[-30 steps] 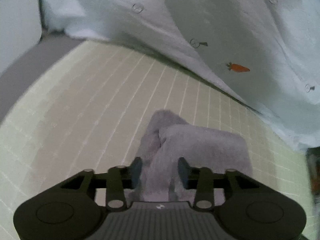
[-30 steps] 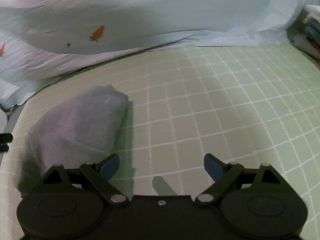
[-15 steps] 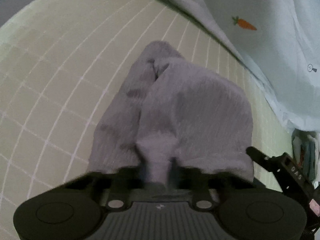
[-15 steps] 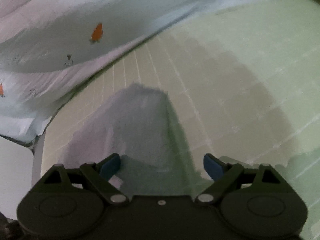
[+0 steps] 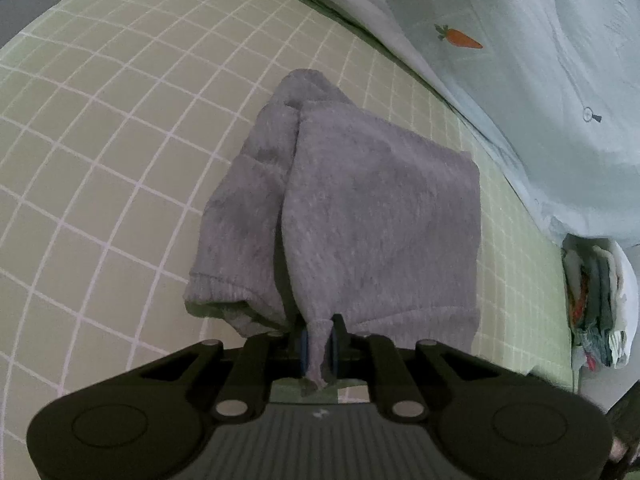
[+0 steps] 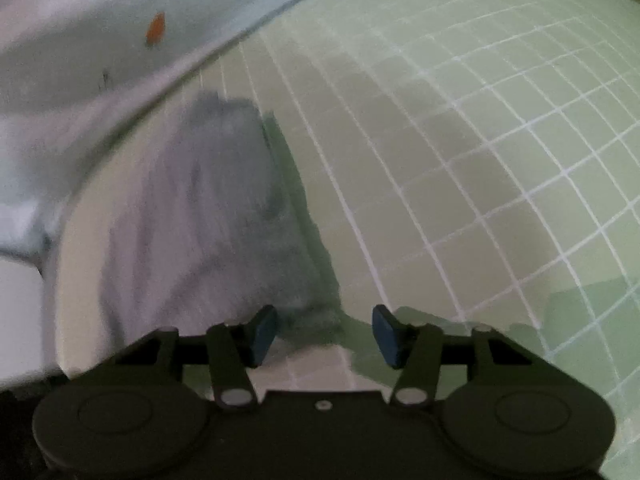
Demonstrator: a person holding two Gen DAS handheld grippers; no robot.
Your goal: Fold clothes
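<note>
A pinched fold of the grey knit garment (image 5: pixel 360 208) is clamped between the blue pads of the left gripper (image 5: pixel 320 346), with a small tuft of fabric poking out behind the pads. From that pinch the garment is spread forward over the green gridded mat (image 5: pixel 120 140), bunched in two lobes, its ribbed hem lying just ahead and to the left of the gripper. Further ahead and to the right, a pale blue sheet with a carrot print (image 5: pixel 520 60) is draped along the mat's edge. A stack of folded clothes (image 5: pixel 596 304) is seen far to the right. The right gripper (image 6: pixel 324 336) is spread wide and holds nothing; the garment (image 6: pixel 208 216), blurred here, lies ahead and left, its near edge just beside the left fingertip (image 6: pixel 262 334).
</note>
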